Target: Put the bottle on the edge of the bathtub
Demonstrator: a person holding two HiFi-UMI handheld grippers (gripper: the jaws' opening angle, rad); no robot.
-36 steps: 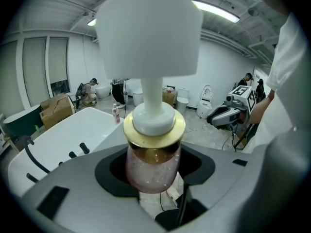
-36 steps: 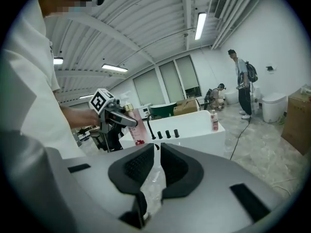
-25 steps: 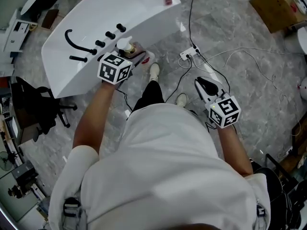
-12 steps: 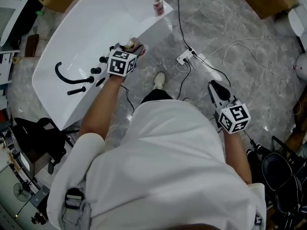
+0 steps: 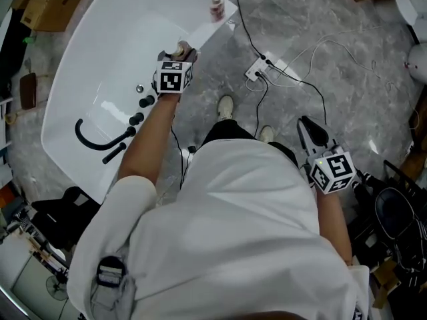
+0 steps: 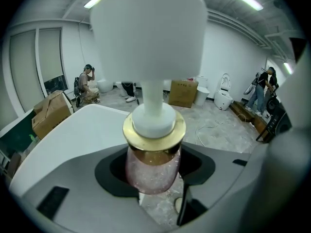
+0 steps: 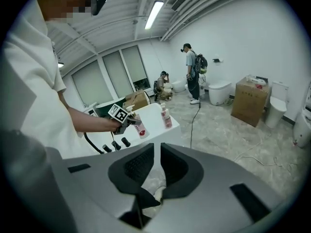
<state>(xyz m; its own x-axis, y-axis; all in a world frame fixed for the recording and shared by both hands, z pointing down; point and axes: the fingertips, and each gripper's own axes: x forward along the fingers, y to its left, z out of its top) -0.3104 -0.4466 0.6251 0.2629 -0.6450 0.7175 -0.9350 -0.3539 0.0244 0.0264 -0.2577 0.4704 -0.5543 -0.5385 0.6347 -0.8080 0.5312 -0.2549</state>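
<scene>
A pink pump bottle (image 6: 150,171) with a gold collar and a white pump head sits between the jaws of my left gripper (image 6: 154,160), which is shut on its body. In the head view this gripper (image 5: 182,54) holds the bottle (image 5: 179,48) upright over the near rim of the white bathtub (image 5: 100,65), past the black knobs (image 5: 141,102). My right gripper (image 5: 312,131) hangs low at the right over the floor, far from the tub. Its jaws (image 7: 157,159) stand together with nothing between them.
A second pink bottle (image 5: 216,7) stands on the tub's far corner. A black faucet (image 5: 100,139) lies on the tub deck. A power strip with cables (image 5: 265,67) lies on the floor, a cardboard box (image 5: 50,2) behind the tub, a black chair (image 5: 400,212) at right.
My left gripper has carried the bottle along the tub rim, away from the knobs and toward the far corner. The right gripper has stayed low at the right.
</scene>
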